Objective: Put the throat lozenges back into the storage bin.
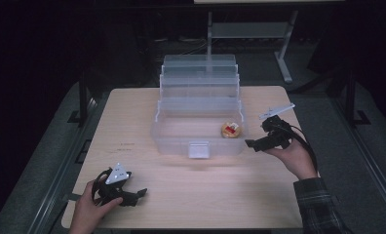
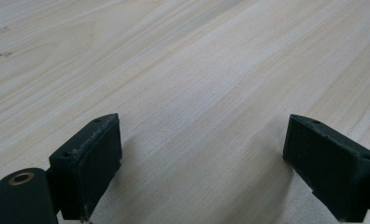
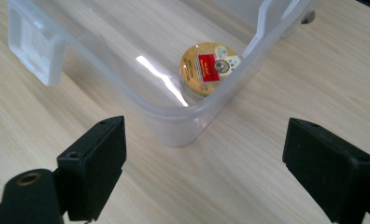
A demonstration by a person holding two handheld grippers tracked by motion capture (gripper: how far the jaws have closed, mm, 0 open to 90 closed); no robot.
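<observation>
Right gripper view: right gripper [image 3: 202, 163] released, jaws standing wide apart, nothing between the pads, black pad faces turned toward each other above bare wood. Just ahead of the jaws, the rounded near corner of the clear plastic box [image 3: 174, 122], resting on the table [image 3: 276, 93]. Beyond that corner, inside the box and on its floor, the round tin [image 3: 209, 69], lying flat, gold rim and red label facing up, close against the corner wall. Farther off to the upper left, the box's front latch tab [image 3: 33, 46].

High view: right gripper [image 1: 259, 145] held in the right hand [image 1: 296, 158], grey three-cornered plate on top, jaws pointing toward the box's right wall and stopping just short of it. Clear plastic box [image 1: 169, 139] open, stepped trays folded up and back behind the main compartment. Round tin [image 1: 231, 129] in the main compartment's right end, nearest the right gripper, apart from the jaws with the box wall between.

High view, near left corner of the table [image 1: 132, 117]: left gripper [image 1: 135, 194] held in the left hand [image 1: 86, 209], well apart from the box, jaws pointing across the table toward the right.

Left gripper view: left gripper [image 2: 202, 154] likewise released, jaws spread wide, nothing between them, pale wood grain of the table [image 2: 197, 70] beneath and ahead.
</observation>
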